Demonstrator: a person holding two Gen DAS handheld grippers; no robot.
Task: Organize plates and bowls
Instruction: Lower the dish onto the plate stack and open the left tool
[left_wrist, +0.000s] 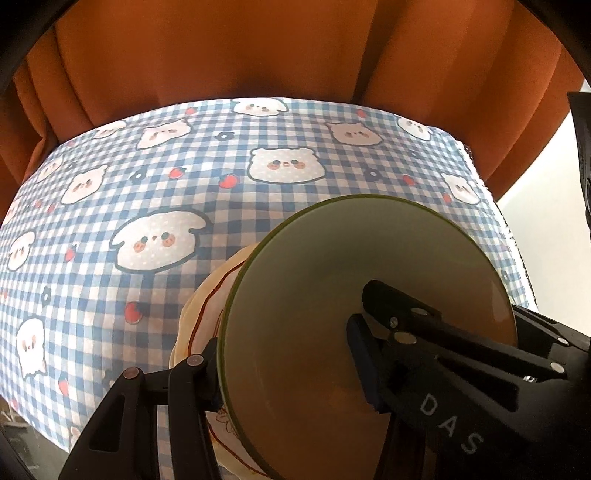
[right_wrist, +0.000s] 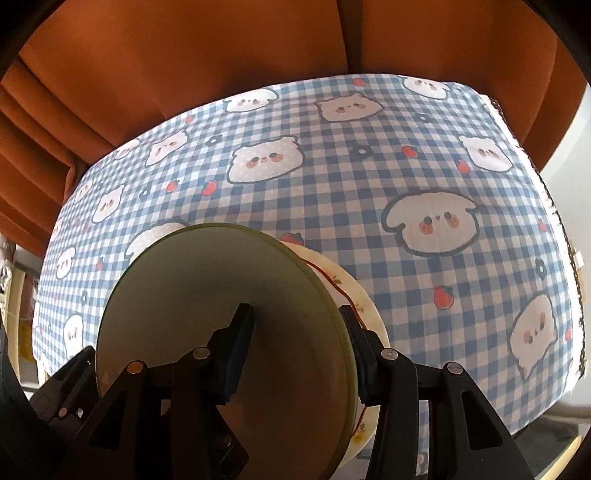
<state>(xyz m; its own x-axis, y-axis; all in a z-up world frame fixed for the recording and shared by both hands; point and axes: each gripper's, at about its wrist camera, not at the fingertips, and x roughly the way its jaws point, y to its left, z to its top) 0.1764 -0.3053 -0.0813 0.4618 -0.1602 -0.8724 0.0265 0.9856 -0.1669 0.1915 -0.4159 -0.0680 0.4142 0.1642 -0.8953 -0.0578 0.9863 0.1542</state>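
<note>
A green bowl sits nested inside a cream bowl that has a red line and a flower pattern. Both grippers hold this stack from opposite sides, low over the checked tablecloth. My left gripper is shut on the stack's wall, one finger outside on the cream bowl and the other inside the green one. Opposite it, my right gripper is shut the same way, its left finger inside the green bowl and its right finger on the cream bowl's outside. Whether the stack touches the table is hidden.
The table carries a blue-and-white checked cloth printed with bear faces and strawberries. An orange curtain hangs behind its far edge. The cloth's right edge drops off beside a pale floor.
</note>
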